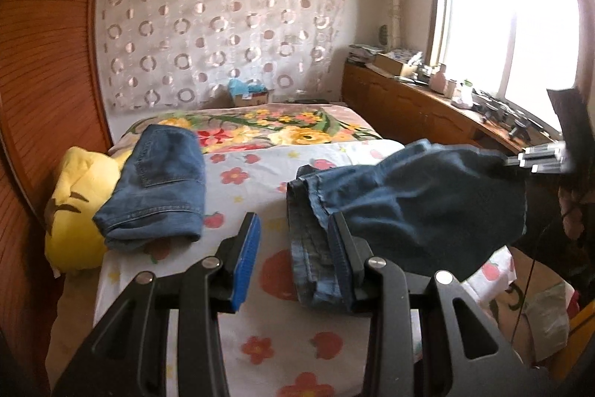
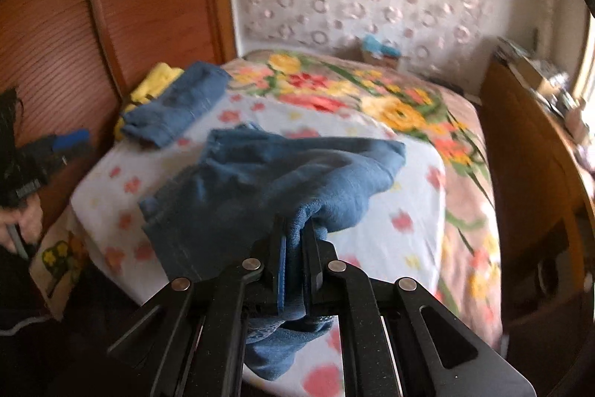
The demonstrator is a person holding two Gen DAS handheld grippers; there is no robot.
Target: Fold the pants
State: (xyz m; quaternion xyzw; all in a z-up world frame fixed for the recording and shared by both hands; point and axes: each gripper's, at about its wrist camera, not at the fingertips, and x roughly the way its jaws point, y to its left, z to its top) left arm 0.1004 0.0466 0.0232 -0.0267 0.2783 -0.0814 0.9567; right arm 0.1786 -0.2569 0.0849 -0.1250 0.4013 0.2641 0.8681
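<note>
The right gripper [image 2: 293, 248] is clamped on a bunched fold of the dark blue jeans [image 2: 260, 181], its jaws nearly together with denim pinched between them and a loose end hanging below. From that pinch the jeans drape out over the near part of the flowered bed sheet [image 2: 390, 248], partly lifted off it.

The left gripper [image 1: 293, 248] stands partly open with nothing between its blue pads [image 1: 247, 263]; the hem end of the jeans [image 1: 409, 207] lies just beside its right finger. Whether it touches, I cannot tell.

A second, folded pair of jeans [image 1: 160, 181] rests at the far left of the bed, overlapping a yellow plush pillow [image 1: 74, 211]. A bright floral blanket [image 1: 267, 129] covers the far end.
</note>
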